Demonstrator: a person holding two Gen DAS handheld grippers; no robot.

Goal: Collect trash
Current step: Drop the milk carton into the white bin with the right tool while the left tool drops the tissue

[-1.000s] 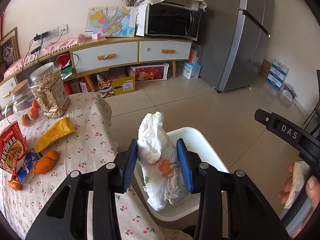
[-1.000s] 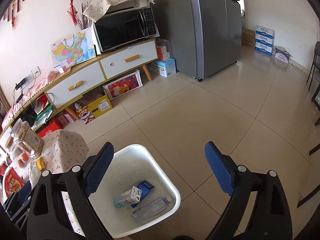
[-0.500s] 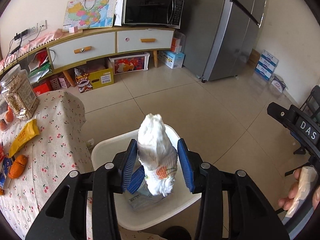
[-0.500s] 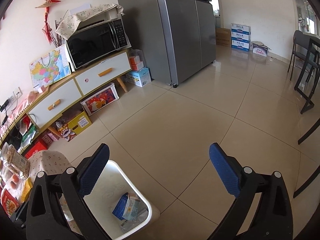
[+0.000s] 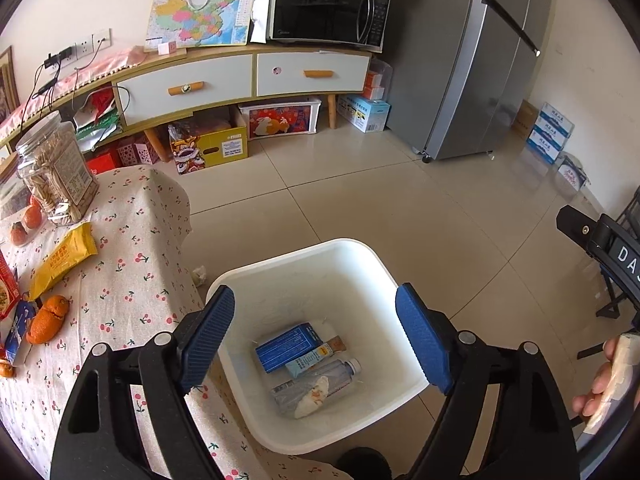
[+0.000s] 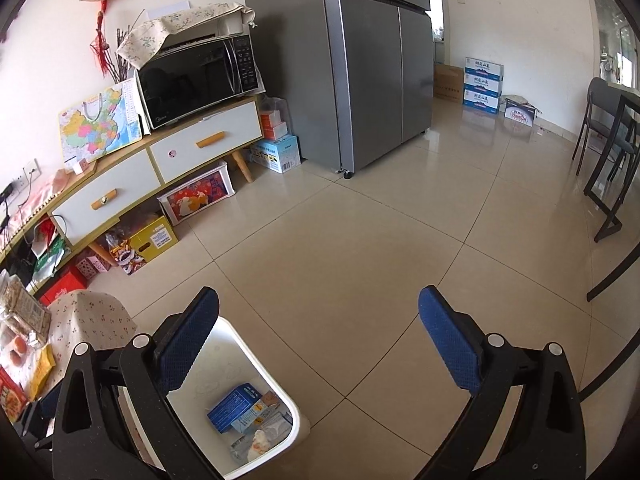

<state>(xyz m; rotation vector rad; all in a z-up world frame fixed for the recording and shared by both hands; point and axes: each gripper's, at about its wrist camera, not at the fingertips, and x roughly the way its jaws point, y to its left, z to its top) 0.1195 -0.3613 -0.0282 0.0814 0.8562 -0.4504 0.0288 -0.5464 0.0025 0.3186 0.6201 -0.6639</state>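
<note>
change: left gripper (image 5: 316, 336) jaws have just been opening; the tissue wad (image 5: 312, 396) it gripped a second ago is released
wad: now in bin (image 5: 360, 248), on the bottle
right gripper (image 6: 320, 340): wide open, empty
next: likely more trash on surface (image 5: 132, 280)

Bright daylight is flooding in from the right of both frames, glaring off the glossy floor tiles (image 6: 500, 148) at upper right, while fisheye distortion is bending straight lines and black vignetting is darkening the corners.
</note>
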